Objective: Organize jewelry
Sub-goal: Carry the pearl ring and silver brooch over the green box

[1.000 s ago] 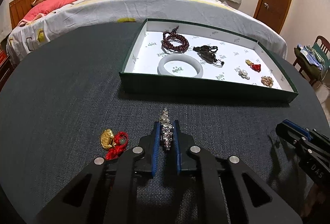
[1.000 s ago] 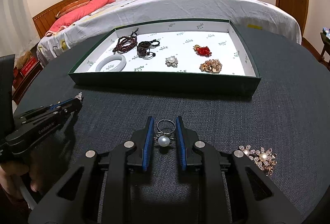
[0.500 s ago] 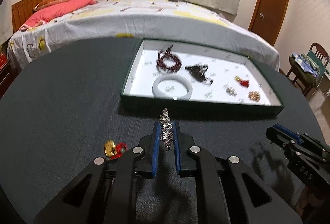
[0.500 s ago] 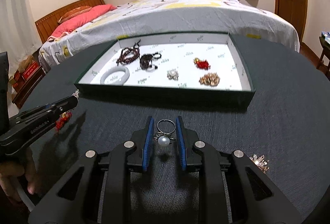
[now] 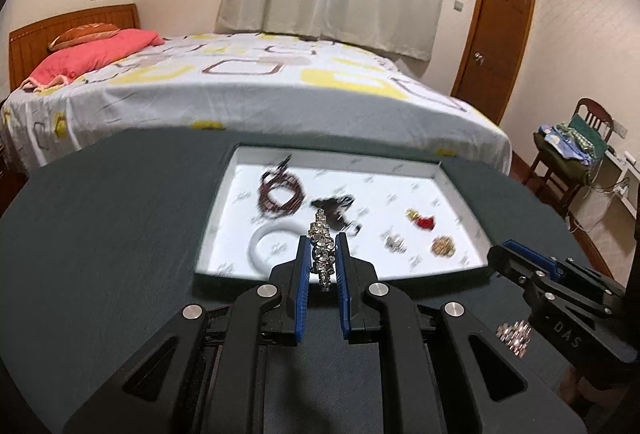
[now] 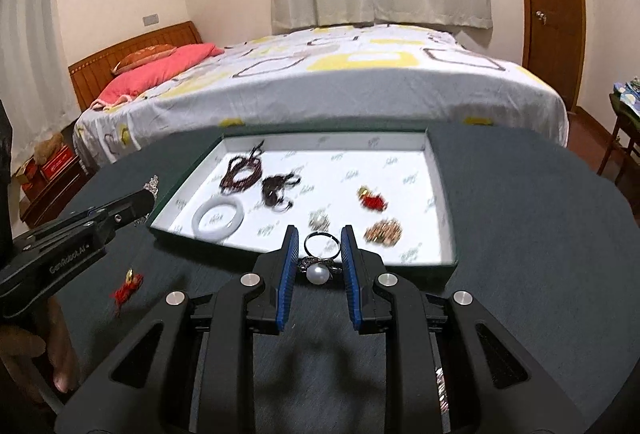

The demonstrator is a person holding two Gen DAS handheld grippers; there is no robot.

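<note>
Above the dark worktop (image 5: 104, 234), just short of the green tray (image 6: 434, 154), I have a piece of jewelry in each gripper. My left gripper (image 5: 323, 258) is closed nearly all the way on a rhinestone piece (image 5: 322, 250), which stands upright between the blue pads. My right gripper (image 6: 319, 254) is closed on a pearl ring (image 6: 318, 266), band forward and pearl toward me, pinched across its setting.

I judge this to be the carry step: both pieces are off the cloth and headed for the tray, not yet over its white floor. The tray already holds a dark bead bracelet (image 6: 242, 170), a white bangle (image 6: 218, 220), a black corded piece (image 6: 276, 188), a small pearl brooch (image 6: 319, 221), a red-and-gold charm (image 6: 372, 199) and a gold brooch (image 6: 384, 230).

Next I need to clear the near wall, find bare floor away from those pieces, lower, and only then part the pads. Still out on the worktop are a red-tasselled gold charm (image 6: 126, 284) and a rhinestone brooch (image 5: 514, 336).

As for writing, "GenRobot.AI" can be made out on the side of my left gripper in the right wrist view, and letters like "DAS" show on my right gripper in the left wrist view. The tray lining carries a repeated small logo, too blurred to read.
</note>
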